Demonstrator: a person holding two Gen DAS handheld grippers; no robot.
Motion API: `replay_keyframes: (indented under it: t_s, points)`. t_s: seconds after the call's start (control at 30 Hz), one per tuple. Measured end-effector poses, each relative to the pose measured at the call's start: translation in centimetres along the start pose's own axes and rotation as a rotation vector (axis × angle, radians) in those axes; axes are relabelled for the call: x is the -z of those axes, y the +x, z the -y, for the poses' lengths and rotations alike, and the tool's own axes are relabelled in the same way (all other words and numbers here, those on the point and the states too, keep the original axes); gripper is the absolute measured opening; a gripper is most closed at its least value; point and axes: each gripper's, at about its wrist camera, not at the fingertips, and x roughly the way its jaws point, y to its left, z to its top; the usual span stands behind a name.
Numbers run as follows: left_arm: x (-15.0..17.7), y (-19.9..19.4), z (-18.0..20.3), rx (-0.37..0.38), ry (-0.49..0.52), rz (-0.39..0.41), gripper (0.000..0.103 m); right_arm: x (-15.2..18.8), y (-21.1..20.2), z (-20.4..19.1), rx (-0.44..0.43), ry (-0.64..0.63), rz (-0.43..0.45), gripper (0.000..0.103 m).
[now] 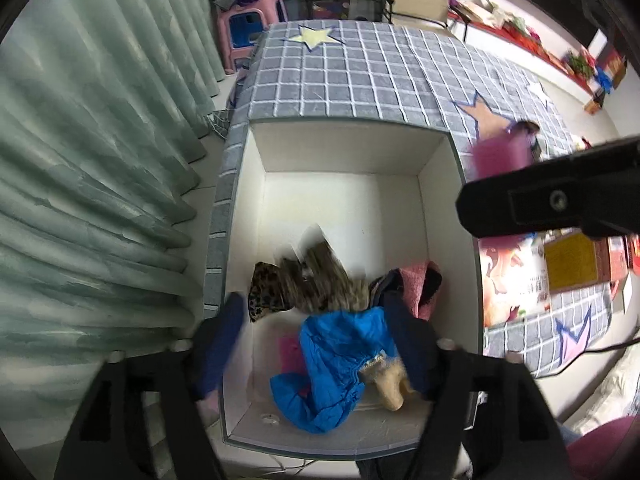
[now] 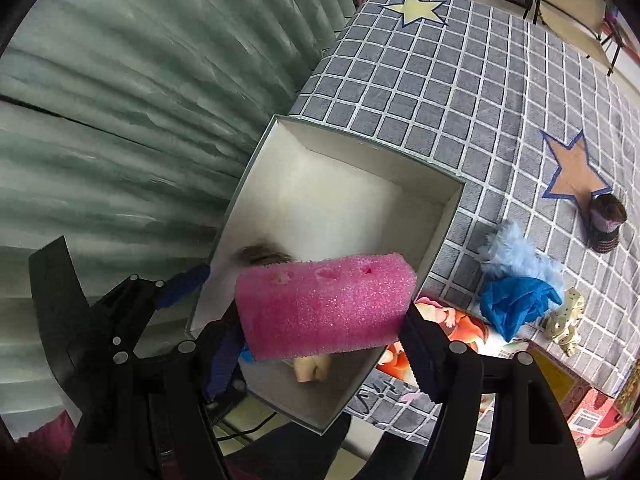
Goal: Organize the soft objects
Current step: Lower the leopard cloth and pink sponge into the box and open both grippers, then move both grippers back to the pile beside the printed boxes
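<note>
Box point(image 2: 436, 236) on the mat point(image 2: 460, 92) (beside the curtain point(image 2: 120, 120)), clothes point(image 1: 336, 360) inside, sponge point(image 2: 324, 304) above it

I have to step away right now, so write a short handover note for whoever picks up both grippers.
Right gripper: shut on the pink sponge, held above the white box.
Left gripper: jaws open, nothing held, over the box's near end.
Done: blue cloth, leopard-print cloth and a few other soft things lie in the box.
Left: drop in the sponge, then collect the light blue fluffy thing, blue net cloth and spotted toy from the grey blanket.
</note>
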Motion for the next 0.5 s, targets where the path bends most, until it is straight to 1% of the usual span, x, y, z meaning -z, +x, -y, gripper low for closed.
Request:
replay_keyframes:
  t_s: [0.03, 0.07, 0.13, 0.17, 0.23, 0.37, 0.47, 0.5]
  points:
    - [0.0, -0.1, -0.1, -0.004, -0.005, 0.005, 0.082, 0.0, 0.0, 0.2, 0.004, 0.009, 0.001, 0.088]
    - [-0.1, -0.1, -0.1, -0.009, -0.009, 0.005, 0.083, 0.0, -0.1, 0.3, 0.006, 0.016, 0.005, 0.09]
    - [-0.1, 0.0, -0.2, -0.019, -0.019, 0.002, 0.086, 0.0, -0.5, 0.9, -0.028, 0.04, 0.025, 0.102]
    - [-0.1, 0.0, -0.1, -0.024, -0.021, 0.0, 0.094, -0.1, -0.7, 1.0, -0.046, 0.048, 0.035, 0.102]
    - [-0.2, 0.1, 0.0, -0.028, -0.025, -0.004, 0.103, -0.2, -1.2, 1.3, -0.065, 0.062, 0.054, 0.102]
    - [-0.5, -0.1, 0.3, 0.005, -0.024, -0.013, 0.103, -0.1, -2.0, 1.9, -0.069, 0.083, 0.068, 0.102]
    - [-0.9, -0.3, 1.0, 0.055, -0.018, -0.025, 0.103, 0.3, -2.6, 3.0, -0.081, 0.117, 0.058, 0.102]
    - [-1.2, -0.4, 1.3, 0.083, -0.013, -0.033, 0.103, 0.4, -2.9, 3.4, -0.077, 0.128, 0.055, 0.102]
